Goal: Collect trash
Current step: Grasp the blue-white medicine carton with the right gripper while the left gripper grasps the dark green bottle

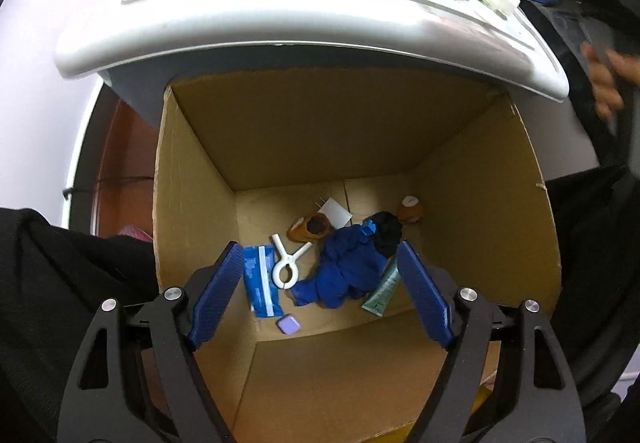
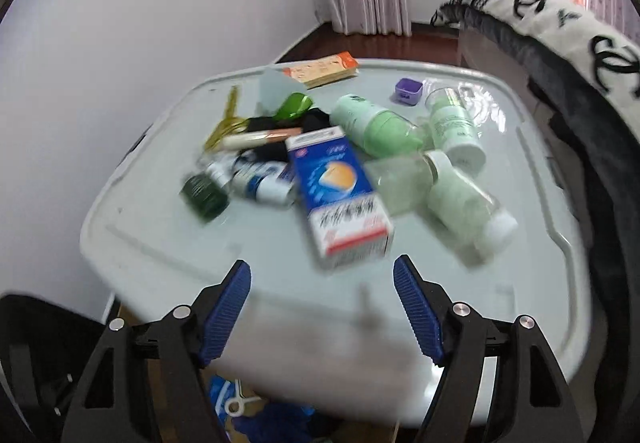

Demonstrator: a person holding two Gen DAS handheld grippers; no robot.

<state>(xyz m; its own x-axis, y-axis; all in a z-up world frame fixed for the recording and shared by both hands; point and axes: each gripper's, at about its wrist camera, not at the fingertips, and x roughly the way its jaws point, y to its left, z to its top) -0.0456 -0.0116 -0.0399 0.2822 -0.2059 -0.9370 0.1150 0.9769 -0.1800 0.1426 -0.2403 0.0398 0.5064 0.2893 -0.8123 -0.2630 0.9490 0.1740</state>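
Your left gripper [image 1: 320, 283] points down into an open cardboard box [image 1: 480, 211], its blue pads spread wide with nothing between them. Straight ahead of it, on the box floor, lies the trash already gathered: one crumpled blue cloth [image 1: 344, 271] between the pads, one white clip [image 1: 286, 265] just left of it, one blue-and-white packet [image 1: 258, 283] beside your left pad, one small lilac square [image 1: 289, 324] close in front of that packet, one pale green tube [image 1: 384, 289] by your right pad, one black wad [image 1: 387, 233] beyond the cloth, two brown lumps [image 1: 310, 229] farther off, and one white plug [image 1: 335, 211] at the far side.

Your right gripper [image 2: 322, 303] is also released, jaws apart and empty, above the near edge of a pale plastic lid [image 2: 160, 243]. The view is blurred. Just ahead of it stands the closest piece of trash, one blue, white and red carton [image 2: 340, 195] with an orange shape printed on it. Ahead and right lie three light green bottles [image 2: 372, 127], one of them with a white cap toward you, and one small purple tub [image 2: 408, 91] farther back. Ahead and left sit one dark green bottle [image 2: 204, 197], one blue-and-white tube [image 2: 260, 179], one cream stick [image 2: 260, 139] and one yellow-green strip [image 2: 228, 119]. At the far edge lies one orange-and-cream flat pack [image 2: 320, 69]. Below your left pad, part of the box contents shows under the lid's edge.
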